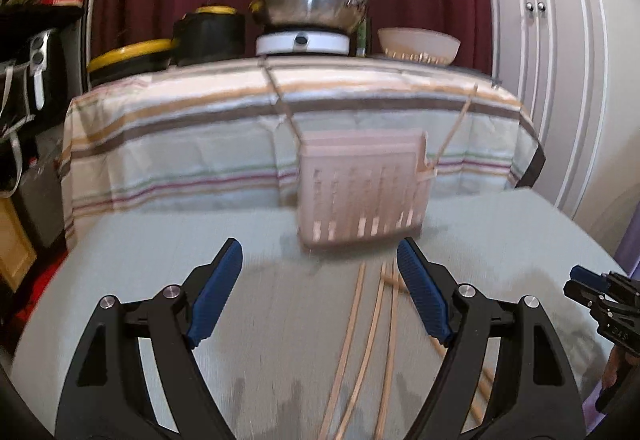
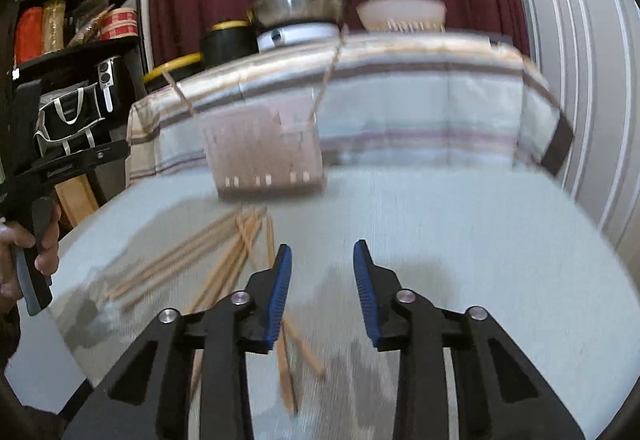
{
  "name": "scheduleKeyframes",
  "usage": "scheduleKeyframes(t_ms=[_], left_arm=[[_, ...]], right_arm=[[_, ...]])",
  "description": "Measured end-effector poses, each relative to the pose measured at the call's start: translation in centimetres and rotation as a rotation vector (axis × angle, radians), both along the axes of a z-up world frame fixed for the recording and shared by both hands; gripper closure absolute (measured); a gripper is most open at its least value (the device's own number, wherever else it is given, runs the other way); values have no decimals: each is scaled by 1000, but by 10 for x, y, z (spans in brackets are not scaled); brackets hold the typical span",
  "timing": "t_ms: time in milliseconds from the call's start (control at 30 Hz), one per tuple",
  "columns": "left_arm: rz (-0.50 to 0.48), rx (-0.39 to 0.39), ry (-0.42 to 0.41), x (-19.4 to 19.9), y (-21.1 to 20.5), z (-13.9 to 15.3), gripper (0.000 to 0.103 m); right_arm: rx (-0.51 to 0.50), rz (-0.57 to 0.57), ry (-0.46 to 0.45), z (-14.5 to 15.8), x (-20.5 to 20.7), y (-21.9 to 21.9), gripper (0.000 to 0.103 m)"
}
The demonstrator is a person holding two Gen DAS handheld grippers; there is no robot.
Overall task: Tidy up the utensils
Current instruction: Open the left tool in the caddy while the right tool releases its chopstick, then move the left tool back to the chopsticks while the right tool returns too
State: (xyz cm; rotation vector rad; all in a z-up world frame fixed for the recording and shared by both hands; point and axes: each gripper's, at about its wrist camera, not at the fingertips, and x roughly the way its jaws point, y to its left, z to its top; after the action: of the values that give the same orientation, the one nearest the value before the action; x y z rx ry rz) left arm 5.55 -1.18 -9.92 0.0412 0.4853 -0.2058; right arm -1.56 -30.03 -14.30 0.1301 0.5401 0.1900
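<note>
- The left tongs [image 1: 320,264] stand wide apart at the bottom of the left wrist view, with nothing between the blue pads [image 1: 218,292].
- Several chopsticks [image 1: 362,344] lie on the pale tabletop [image 1: 160,260] and run off the lower edge of that view; the right-hand finger covers part of them, so their number is hard to tell.
- The right tongs [image 2: 322,268] are partly open, nothing gripped; a few sticks pass under the left finger and are cut off behind it.
- In the right wrist view the chopsticks fan out centre-left, blurred.
- A slotted pinkish holder [image 1: 362,189] hangs on strings just past the sticks, in front of a striped cloth [image 1: 180,143]; blur hides its contents.
- A person's hand [image 2: 24,256] on the other tool's handle shows at the left edge, cropped.
- A pan [image 1: 308,7] and a white bowl [image 1: 418,43] sit at upper centre.
</note>
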Motion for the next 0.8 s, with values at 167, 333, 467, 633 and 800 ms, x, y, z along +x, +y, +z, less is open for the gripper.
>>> scheduleKeyframes(t_ms=[167, 333, 467, 633, 800], left_arm=[[31, -8, 69, -16, 12, -28, 25], [47, -9, 115, -23, 19, -46, 25], [52, -8, 135, -28, 24, -56, 25], [57, -13, 148, -32, 27, -62, 25], [58, -14, 165, -35, 29, -69, 25]], right_arm=[[11, 6, 60, -25, -10, 4, 77], [18, 16, 91, -37, -13, 7, 77], [3, 22, 118, -43, -10, 13, 79], [-9, 33, 123, -45, -10, 16, 88], [-25, 38, 111, -45, -14, 21, 92]])
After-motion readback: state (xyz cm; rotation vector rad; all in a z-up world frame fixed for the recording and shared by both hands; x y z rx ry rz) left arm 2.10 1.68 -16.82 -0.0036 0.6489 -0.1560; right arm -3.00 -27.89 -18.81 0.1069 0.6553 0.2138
